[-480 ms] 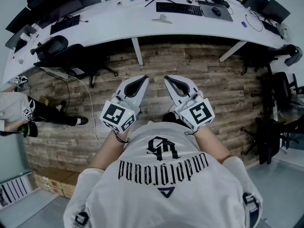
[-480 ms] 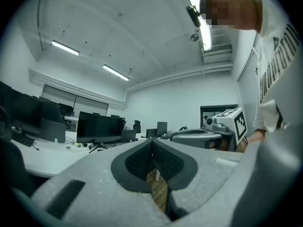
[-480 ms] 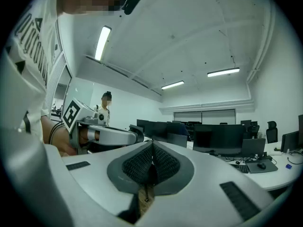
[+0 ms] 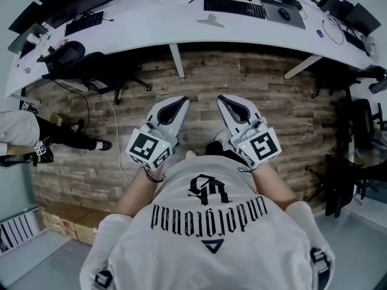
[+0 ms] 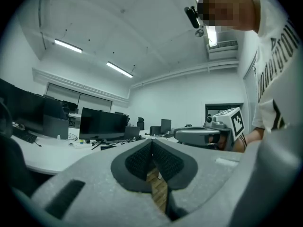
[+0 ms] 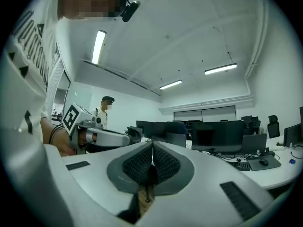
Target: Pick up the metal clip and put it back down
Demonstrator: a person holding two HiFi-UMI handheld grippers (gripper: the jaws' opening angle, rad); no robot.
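Well short of the long white curved desk [image 4: 151, 26], my left gripper [image 4: 180, 101] and right gripper [image 4: 222, 100] each have their jaws pressed together on nothing. On that desk lies what looks like the small grey metal clip [image 4: 210, 22]. I judge that pickup and put-down are both yet to do.

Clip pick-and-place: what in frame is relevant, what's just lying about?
Job:
left gripper, shut, empty
right gripper, shut, empty
small silvery item on the white desk: maybe the clip, too small to tell

Lying about:
keyboard
mouse
office chair
cardboard boxes
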